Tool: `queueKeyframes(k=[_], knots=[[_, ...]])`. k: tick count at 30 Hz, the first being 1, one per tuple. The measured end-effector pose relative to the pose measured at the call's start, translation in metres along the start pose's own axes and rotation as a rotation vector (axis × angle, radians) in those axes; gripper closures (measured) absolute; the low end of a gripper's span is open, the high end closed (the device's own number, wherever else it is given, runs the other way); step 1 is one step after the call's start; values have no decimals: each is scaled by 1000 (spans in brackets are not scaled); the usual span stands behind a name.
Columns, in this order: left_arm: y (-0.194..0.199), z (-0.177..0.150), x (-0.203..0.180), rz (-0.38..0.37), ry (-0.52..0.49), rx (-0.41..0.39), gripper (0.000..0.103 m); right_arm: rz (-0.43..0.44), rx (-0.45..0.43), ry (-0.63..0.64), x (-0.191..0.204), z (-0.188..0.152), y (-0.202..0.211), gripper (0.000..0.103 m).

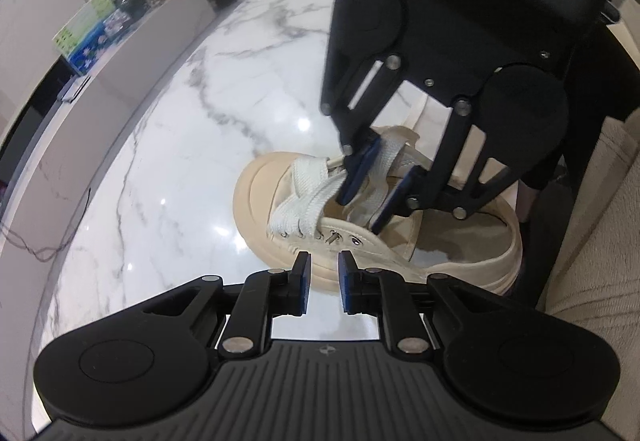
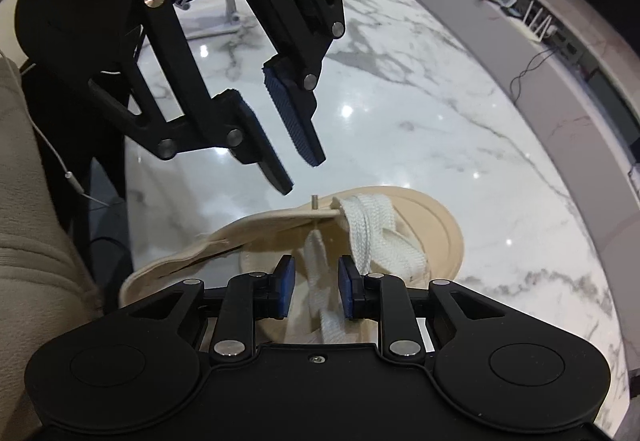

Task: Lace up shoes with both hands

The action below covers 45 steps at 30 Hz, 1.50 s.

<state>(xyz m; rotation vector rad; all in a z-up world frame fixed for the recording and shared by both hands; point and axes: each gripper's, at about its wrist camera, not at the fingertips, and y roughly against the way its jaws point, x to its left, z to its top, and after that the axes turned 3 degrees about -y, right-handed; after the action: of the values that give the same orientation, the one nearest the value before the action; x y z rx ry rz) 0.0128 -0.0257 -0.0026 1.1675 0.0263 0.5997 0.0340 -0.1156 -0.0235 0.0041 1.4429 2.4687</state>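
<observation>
A beige canvas shoe (image 1: pixel 460 253) lies on the white marble table (image 1: pixel 180 161), its toe cap (image 2: pixel 436 225) pointing away from the person. Wide white lace (image 1: pixel 308 197) crosses the front eyelets. A metal lace tip (image 1: pixel 332 237) pokes out through a side eyelet (image 2: pixel 314 201). My left gripper (image 1: pixel 323 273) hovers just outside that eyelet row, open by a narrow gap, with nothing between its pads; it hangs above the tip (image 2: pixel 302 175). My right gripper (image 2: pixel 316 277) is over the shoe's opening (image 1: pixel 360 215), open, with a loose lace strand (image 2: pixel 320 281) running between its pads without being pinched.
A beige sofa (image 1: pixel 600 241) borders the table on the person's side. A long sideboard with boxes (image 1: pixel 100 25) and a dark cable (image 1: pixel 60 237) runs beyond the far edge. A thin white cable (image 2: pixel 60 161) hangs beside the sofa.
</observation>
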Motion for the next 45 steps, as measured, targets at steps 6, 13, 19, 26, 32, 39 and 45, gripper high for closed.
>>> queueKeyframes(k=[6, 13, 19, 26, 32, 39, 45], knots=[[-6, 3, -1, -12, -62, 10, 86, 1, -12, -10, -4, 0, 1, 103], [-11, 5, -2, 4, -140, 24, 80, -2, -35, -4, -4, 3, 10, 103], [-16, 6, -5, 17, -191, 32, 80, -2, -57, -19, -7, 6, 17, 103], [-26, 9, -5, 27, -201, 37, 89, 0, -66, -24, -2, 11, 19, 103], [-31, 10, -1, 6, -197, 35, 94, -1, -66, -36, 9, 15, 21, 103], [-34, 13, -3, 7, -244, 28, 101, -3, -70, -54, 8, 12, 22, 103], [-36, 14, -3, 23, -201, 29, 101, -12, -77, -81, 8, 9, 25, 103]])
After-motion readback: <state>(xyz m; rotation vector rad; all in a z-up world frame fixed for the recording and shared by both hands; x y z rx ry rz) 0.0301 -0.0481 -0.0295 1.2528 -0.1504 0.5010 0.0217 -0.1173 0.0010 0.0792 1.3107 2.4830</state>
